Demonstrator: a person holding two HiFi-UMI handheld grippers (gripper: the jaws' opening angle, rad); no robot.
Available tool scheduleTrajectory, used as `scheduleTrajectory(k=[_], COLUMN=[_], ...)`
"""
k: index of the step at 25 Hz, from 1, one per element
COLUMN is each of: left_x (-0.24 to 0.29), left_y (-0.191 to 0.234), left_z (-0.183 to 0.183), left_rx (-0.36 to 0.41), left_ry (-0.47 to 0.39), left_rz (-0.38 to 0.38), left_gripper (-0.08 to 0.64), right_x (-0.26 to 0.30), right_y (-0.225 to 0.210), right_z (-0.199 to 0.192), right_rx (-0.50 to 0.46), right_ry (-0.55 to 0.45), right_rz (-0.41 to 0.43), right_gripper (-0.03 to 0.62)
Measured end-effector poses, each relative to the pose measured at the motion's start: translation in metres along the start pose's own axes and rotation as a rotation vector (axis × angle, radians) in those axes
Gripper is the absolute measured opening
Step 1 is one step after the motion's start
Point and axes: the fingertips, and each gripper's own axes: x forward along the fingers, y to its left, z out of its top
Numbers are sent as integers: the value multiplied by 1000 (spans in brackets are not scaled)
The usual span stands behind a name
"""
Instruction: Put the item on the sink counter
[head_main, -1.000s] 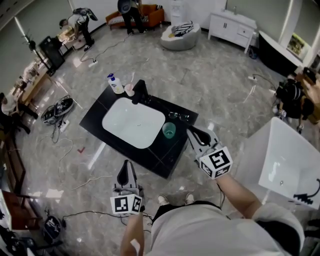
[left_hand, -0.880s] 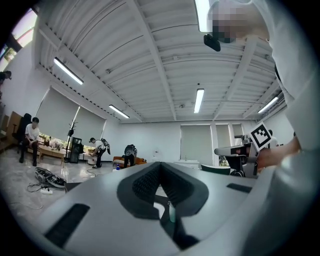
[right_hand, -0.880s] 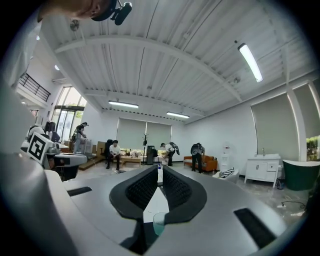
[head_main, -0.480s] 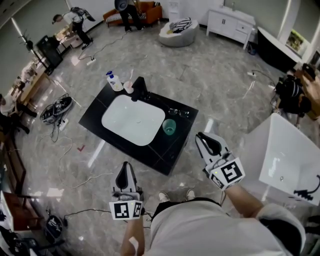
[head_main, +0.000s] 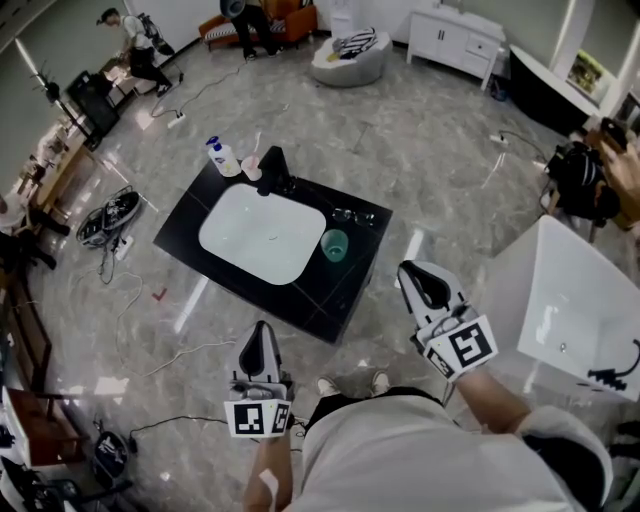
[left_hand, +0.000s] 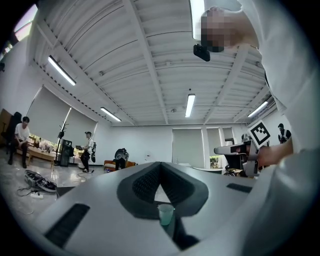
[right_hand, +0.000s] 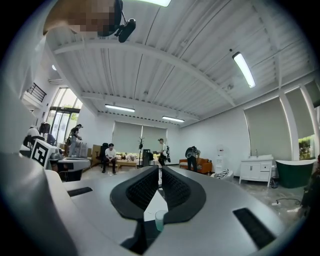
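The black sink counter (head_main: 345, 290) carries a white basin (head_main: 262, 233) set into its top. The left gripper (head_main: 261, 328) and the right gripper (head_main: 412, 268) are both held off the counter's near side, clear of it. Each has its jaws closed together with nothing between them. The green cup (head_main: 335, 244) stands upright on the counter, just beside the basin's right edge. A bottle (head_main: 222, 157) stands at the far left corner.

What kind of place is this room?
Probably a showroom or test hall, not a home: a freestanding sink counter, a white tub and a vanity cabinet stand apart on one open floor.
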Motion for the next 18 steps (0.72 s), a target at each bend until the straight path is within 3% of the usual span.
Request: scheduleTrajectory(k=[18], left_x=[-20], left_y=[7], left_z=[4], left_rx=[4], left_ry=[-18], left_rz=[42], left_gripper=[0], right_x=[6], right_y=[21], right_z=[10], right_rx=[-20], right_ry=[-29], right_rz=[50], right_gripper=[46])
